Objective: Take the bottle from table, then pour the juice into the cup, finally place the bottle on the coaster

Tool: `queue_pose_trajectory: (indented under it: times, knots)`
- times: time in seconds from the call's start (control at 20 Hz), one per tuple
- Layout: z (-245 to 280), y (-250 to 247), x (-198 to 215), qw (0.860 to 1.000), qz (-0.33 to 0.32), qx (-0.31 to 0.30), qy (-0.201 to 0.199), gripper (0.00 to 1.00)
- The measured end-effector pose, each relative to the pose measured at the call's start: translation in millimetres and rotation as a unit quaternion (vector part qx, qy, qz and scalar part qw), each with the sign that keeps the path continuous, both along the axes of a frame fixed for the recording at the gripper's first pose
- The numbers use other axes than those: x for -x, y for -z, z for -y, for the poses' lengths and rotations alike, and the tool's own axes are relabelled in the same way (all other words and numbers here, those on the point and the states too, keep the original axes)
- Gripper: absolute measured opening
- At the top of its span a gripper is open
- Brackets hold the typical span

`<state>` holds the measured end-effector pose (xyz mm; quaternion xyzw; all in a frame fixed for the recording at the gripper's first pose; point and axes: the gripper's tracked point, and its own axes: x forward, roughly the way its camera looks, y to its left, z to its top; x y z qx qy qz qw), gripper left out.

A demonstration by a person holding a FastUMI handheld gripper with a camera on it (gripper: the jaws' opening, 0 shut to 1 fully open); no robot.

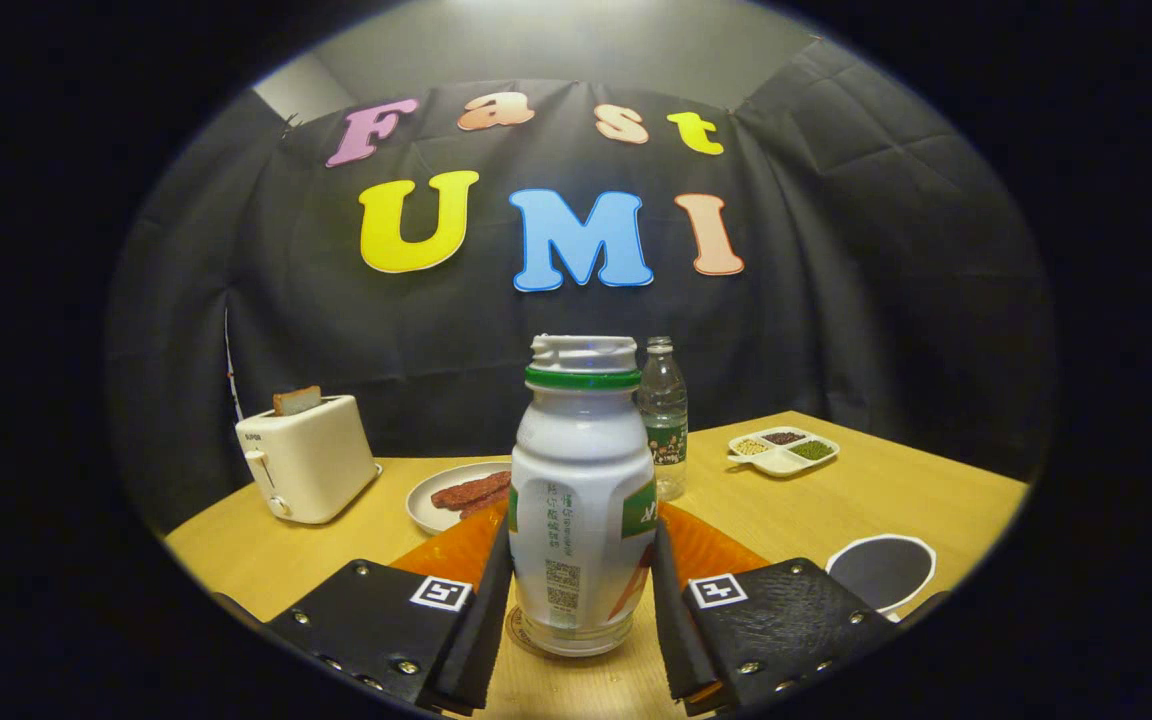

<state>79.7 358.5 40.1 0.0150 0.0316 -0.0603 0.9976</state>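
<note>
One bottle (581, 500) on coaster (521, 632) | one cup (881, 570) | hand-held gripper (581, 600) flanking bottle, contact unclear

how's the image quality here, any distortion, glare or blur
Gripper view: strong fisheye bend, the table edge curving; dim warm light, darker toward the rim; the bottle sharp between the jaws of the gripper, small glare on its shoulder; the cup slightly soft.

Black tool (582, 610), two flat textured fingers (376, 620), silver screws, square white-bordered marker on each

Claw (581, 610) level, fingers (481, 620) parted wide; pads facing inward
</note>
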Motion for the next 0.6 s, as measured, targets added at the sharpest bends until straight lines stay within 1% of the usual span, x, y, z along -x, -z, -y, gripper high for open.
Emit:
queue_pose_trajectory:
  times: [0.1, 0.4, 0.6]
  knots:
    - [-2, 3, -9, 1.0, -0.004, 0.023, -0.002, 0.64]
    - [-11, 30, -23, 0.999, -0.034, 0.037, -0.016, 0.64]
    - [-18, 35, -29, 0.998, -0.033, 0.048, -0.026, 0.64]
